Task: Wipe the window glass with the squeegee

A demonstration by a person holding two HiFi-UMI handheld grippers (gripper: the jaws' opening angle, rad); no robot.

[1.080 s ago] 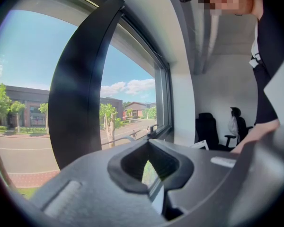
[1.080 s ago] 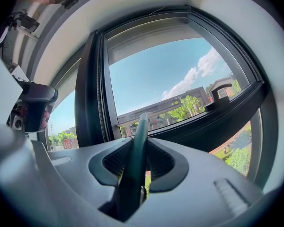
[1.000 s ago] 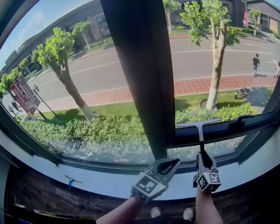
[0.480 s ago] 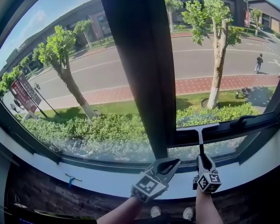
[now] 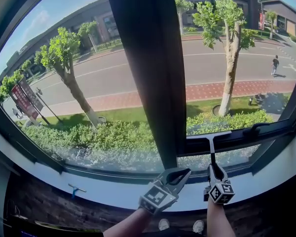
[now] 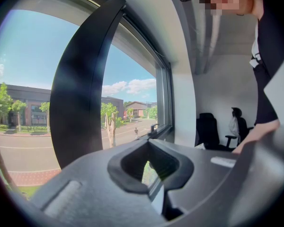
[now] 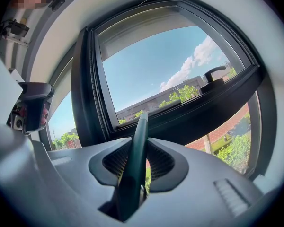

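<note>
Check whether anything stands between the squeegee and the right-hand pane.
Nothing visible does. The right gripper is shut on the squeegee, whose blade lies at the bottom of the pane, along the dark frame rail. The window handle sits on that rail, off to the blade's right.

Hard daylight comes through the window glass (image 5: 89,83) in the head view. The street outside is bright and sharp, and a tree (image 5: 230,58) throws a dark shadow on the grass toward 3 o'clock. The frame post (image 5: 148,58) stands nearly black against the glare, and the wall under the sill (image 5: 89,189), from 6 to 8 o'clock, sinks into murk. Fisheye bending bows every straight edge, and the corners go black. In the left gripper view the left gripper (image 6: 149,145), close to the lens, is soft and grey, and the room at 3 o'clock is dim. In the right gripper view the squeegee (image 7: 137,150) is backlit, dark and blurred near the lens.
</note>
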